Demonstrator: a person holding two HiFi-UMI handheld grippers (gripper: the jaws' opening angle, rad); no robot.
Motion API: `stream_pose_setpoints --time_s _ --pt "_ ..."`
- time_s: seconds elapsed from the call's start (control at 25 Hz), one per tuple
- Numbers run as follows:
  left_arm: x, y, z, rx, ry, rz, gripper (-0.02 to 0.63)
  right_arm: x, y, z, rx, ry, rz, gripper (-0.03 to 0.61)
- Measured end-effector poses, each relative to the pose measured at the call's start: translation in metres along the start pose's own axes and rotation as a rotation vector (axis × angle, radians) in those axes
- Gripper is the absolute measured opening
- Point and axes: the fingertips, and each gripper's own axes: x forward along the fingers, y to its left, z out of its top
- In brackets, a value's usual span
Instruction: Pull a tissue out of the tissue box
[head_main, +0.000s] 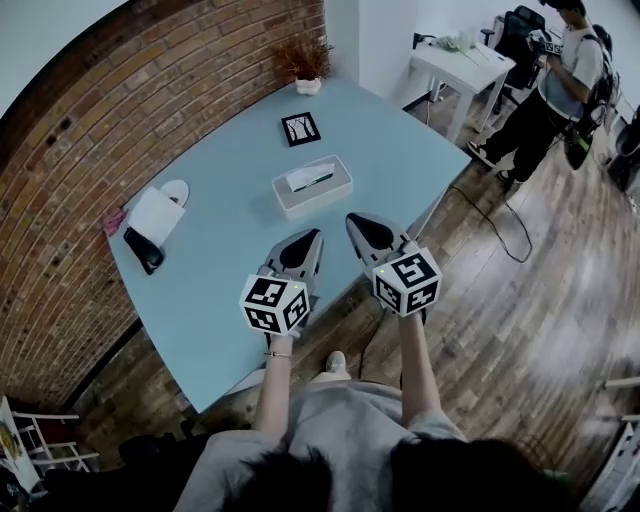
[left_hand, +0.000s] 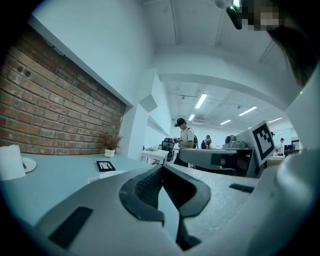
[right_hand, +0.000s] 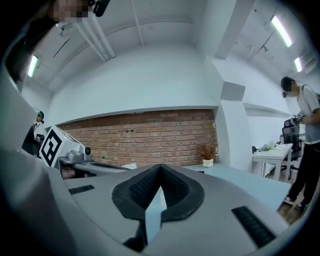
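A white tissue box (head_main: 312, 190) lies on the light blue table (head_main: 225, 290), with a tissue (head_main: 303, 179) standing out of its top slot. Both grippers hover over the table's near edge, short of the box. My left gripper (head_main: 312, 237) points at the box from the near side, its jaws closed together with nothing between them (left_hand: 161, 168). To its right, my right gripper (head_main: 356, 221) is also shut and empty (right_hand: 160, 166), its tip close to the box's near right corner. From the gripper views, the jaws hide the box almost entirely.
A black picture frame (head_main: 301, 128) and a potted dry plant (head_main: 307, 62) stand beyond the box. A white bag (head_main: 155, 213), a plate (head_main: 176, 190) and a black object (head_main: 143, 250) sit at the table's left. A person (head_main: 560, 75) stands by a white desk (head_main: 460, 60).
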Motion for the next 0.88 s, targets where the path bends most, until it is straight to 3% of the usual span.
stream_pose_setpoints --time_s 0.44,0.88 --pt "0.031 0.051 -0.005 -0.052 0.011 0.028 0.003 0.049 -0.03 -0.011 -0.005 0.044 0.008 -0.002" --pt "0.104 0.07 -0.01 -0.103 0.011 0.156 0.003 0.099 -0.095 -0.014 -0.038 0.111 0.168 -0.002"
